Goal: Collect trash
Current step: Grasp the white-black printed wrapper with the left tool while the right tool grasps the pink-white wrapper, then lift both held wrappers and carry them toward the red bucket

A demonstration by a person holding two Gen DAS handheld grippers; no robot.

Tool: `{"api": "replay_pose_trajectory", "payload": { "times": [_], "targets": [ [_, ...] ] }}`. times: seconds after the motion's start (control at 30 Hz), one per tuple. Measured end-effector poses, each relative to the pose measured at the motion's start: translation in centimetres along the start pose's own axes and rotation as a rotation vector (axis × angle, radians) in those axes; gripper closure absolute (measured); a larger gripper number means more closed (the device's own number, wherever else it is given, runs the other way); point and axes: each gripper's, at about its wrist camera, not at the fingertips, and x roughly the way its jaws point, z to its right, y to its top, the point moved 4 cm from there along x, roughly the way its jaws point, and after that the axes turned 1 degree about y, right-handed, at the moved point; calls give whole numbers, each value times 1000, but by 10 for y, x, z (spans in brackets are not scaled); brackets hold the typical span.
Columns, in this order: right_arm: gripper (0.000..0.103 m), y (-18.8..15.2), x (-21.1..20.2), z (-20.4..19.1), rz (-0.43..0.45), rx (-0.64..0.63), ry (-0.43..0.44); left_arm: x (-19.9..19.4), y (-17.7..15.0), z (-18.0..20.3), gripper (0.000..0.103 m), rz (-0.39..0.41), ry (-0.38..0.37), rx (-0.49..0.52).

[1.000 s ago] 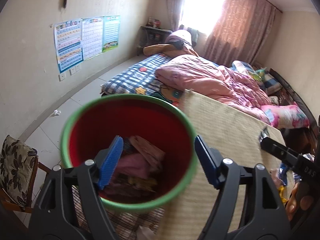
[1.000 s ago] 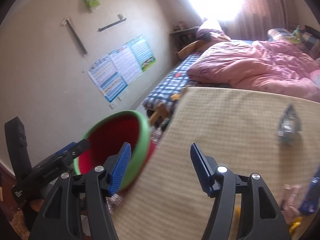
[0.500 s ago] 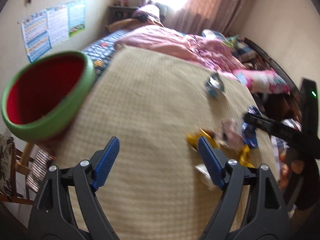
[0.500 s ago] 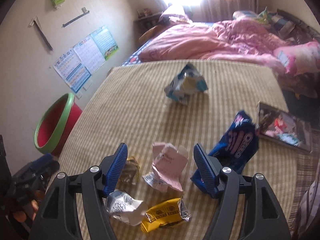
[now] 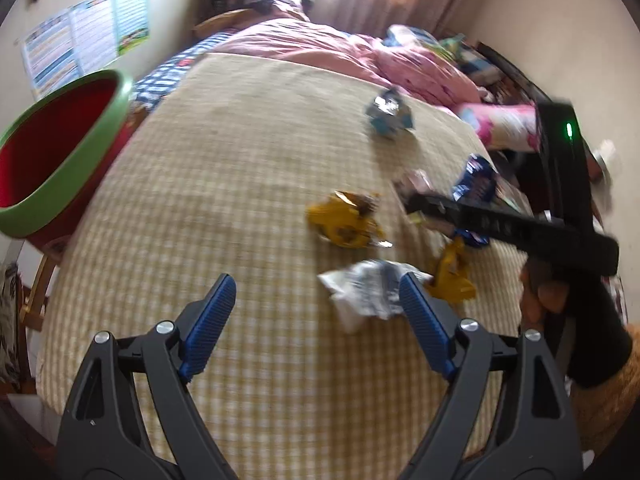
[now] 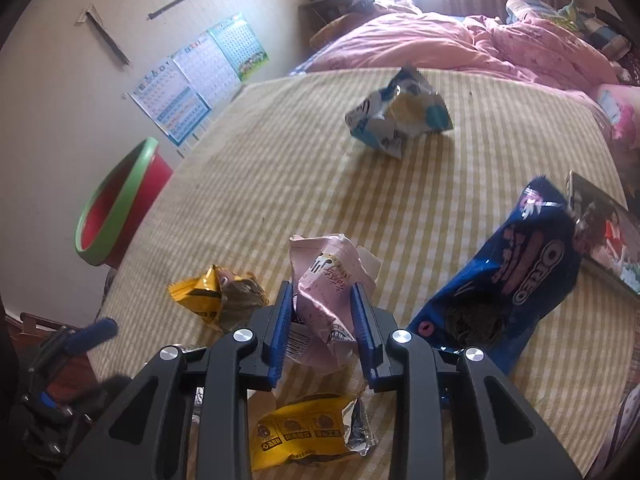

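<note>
Several snack wrappers lie on a straw mat point(image 6: 280, 180) on the bed. My right gripper point(image 6: 321, 288) is closing, and its blue pads press on a crumpled pink wrapper point(image 6: 324, 268). Around it lie a blue Oreo bag point(image 6: 520, 276), two yellow wrappers point(image 6: 208, 296) point(image 6: 300, 432) and a blue-white wrapper point(image 6: 396, 120) farther off. My left gripper point(image 5: 316, 280) hangs open over the mat, with a silver wrapper point(image 5: 364, 292) just inside its right finger, untouched. A red bin with a green rim point(image 5: 60, 152) stands off the mat's left edge.
A pink quilt point(image 6: 460, 44) is heaped beyond the mat. A framed picture point(image 6: 604, 228) lies at the mat's right edge beside the Oreo bag. A wooden chair point(image 5: 36, 292) stands below the bin. Posters point(image 6: 200, 76) hang on the left wall.
Both grippers swung away from the bin and down over the wrappers on the mat. The right jaws, wide half a second ago, have closed on the pink wrapper.
</note>
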Motion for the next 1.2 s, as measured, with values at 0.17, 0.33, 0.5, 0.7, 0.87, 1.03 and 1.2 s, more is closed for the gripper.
{"api": "replay_pose_trajectory", "payload": {
  "times": [0.17, 0.33, 0.5, 0.7, 0.87, 1.03, 1.2],
  "targets": [
    [75, 1, -13, 8, 23, 15, 18, 22, -5, 26, 22, -67, -20, 81],
    [75, -2, -21, 11, 32, 31, 31, 43, -10, 29, 25, -122, -44, 70],
    [75, -2, -23, 9, 34, 36, 45, 42, -8, 32, 44, -120, -97, 63],
    [75, 2, -25, -3, 44, 27, 67, 32, -8, 18, 47, -95, -83, 21],
    [75, 6, -29, -13, 61, 18, 80, 17, -2, -8, 72, -52, -47, -69],
    [75, 15, -33, -27, 91, -11, 88, 2, 3, -33, 75, 3, 15, -122],
    [75, 17, -31, -33, 92, -17, 95, -5, 2, -43, 59, 16, 34, -144]
  ]
}}
